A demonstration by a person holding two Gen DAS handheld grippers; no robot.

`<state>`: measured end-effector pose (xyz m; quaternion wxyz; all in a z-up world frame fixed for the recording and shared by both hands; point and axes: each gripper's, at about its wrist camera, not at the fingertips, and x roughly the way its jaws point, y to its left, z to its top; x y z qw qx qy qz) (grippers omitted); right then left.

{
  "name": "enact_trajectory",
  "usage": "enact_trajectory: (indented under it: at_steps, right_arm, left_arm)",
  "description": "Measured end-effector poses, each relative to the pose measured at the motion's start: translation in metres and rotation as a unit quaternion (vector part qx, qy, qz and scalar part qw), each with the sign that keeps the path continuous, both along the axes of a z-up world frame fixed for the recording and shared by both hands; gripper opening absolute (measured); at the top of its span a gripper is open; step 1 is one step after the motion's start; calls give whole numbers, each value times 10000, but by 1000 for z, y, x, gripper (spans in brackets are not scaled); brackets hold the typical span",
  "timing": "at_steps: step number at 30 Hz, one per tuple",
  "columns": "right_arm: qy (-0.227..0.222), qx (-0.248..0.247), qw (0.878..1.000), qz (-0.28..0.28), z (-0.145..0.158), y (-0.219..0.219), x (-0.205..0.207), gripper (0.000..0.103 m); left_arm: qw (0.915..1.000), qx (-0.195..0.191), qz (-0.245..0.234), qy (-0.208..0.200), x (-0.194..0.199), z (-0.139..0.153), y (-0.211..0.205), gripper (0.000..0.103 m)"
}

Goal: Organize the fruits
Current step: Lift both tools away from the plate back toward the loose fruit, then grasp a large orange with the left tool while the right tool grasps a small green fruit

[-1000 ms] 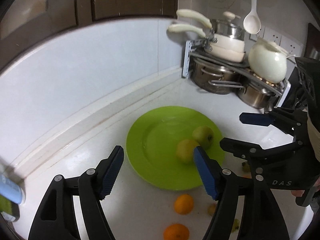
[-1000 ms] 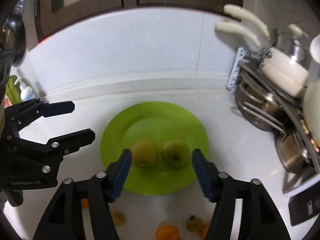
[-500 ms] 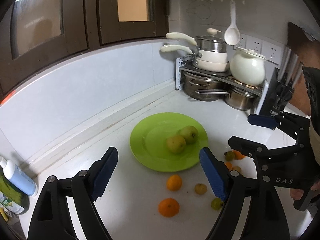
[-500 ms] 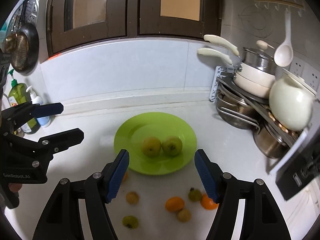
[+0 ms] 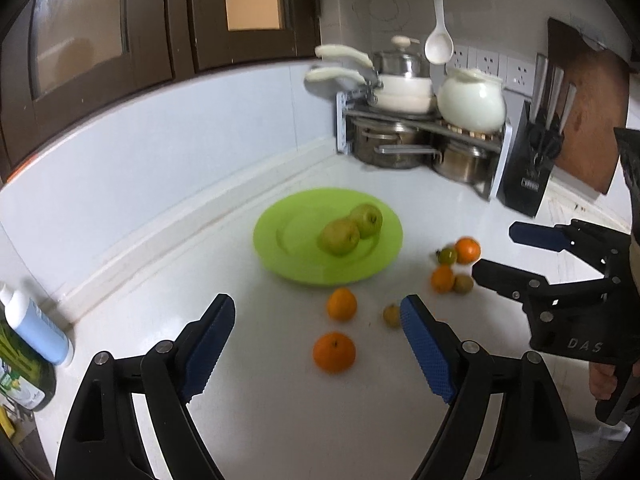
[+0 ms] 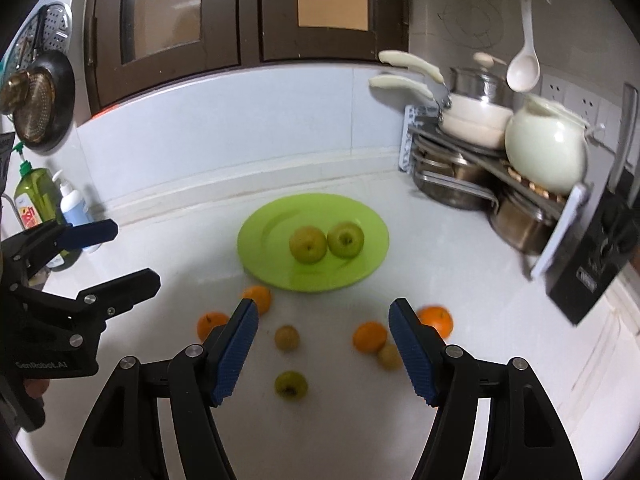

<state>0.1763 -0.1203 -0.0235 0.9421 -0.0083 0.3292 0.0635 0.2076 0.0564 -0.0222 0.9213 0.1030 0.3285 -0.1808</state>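
Two green apples touch on the lime plate; oranges lie scattered nearby.

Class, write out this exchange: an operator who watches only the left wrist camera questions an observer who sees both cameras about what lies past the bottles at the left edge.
Operator: What is on the wall beyond the bottles at my left edge?
Observer: A dark pan hangs there with a brass strainer in front of it, above the green soap bottle.
Operator: My view cuts off that green bottle's top. What closes it?
Observer: A green pump head. The bottle stands just left of the white and blue pump bottle.
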Motion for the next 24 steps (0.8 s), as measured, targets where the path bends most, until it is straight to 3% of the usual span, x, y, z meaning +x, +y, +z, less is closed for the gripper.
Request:
enact_trajectory:
  at_steps: [10, 24]
  right_arm:
    - [344, -74, 9993, -142, -34, 16, -16, 68]
    - [956, -53, 9954, -79, -81, 27, -2, 65]
  left_arm:
    - [9987, 272, -426, 116, -6, -39, 7, 85]
    - [9943, 405, -896, 417, 19, -87, 1, 80]
